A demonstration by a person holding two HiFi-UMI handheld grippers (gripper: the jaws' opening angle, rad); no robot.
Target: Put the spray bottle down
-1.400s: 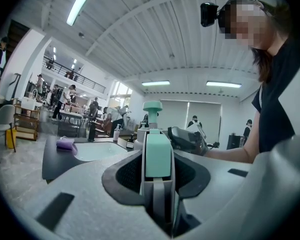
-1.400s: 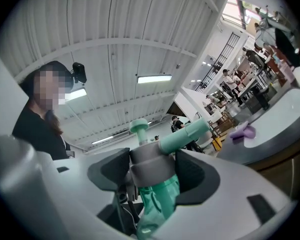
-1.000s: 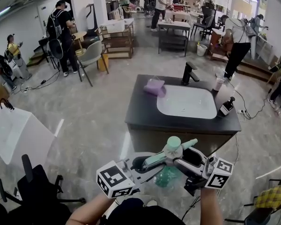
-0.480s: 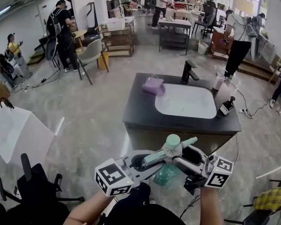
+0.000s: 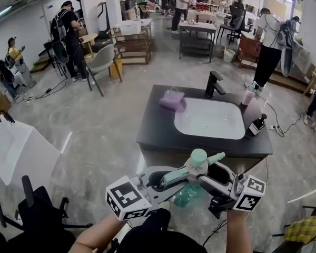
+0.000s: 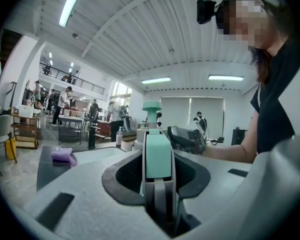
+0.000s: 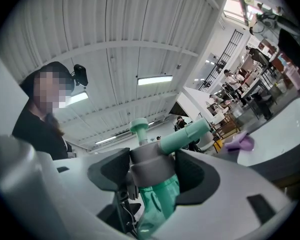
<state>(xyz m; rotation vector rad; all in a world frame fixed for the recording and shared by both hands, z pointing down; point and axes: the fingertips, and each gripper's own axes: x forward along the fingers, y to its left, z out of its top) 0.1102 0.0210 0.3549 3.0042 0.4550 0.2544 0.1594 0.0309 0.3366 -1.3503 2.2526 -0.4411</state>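
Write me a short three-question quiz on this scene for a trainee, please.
1. True or false: the spray bottle already stands on the dark counter.
2. What lies on the counter, left of the white basin? A. a purple cloth B. a yellow sponge C. a red mug
3. Fill in: the right gripper is clamped on the bottle's grey ____.
Key: 1 false: the left gripper and the right one hold it in the air, short of the counter. 2 A. 3 neck.
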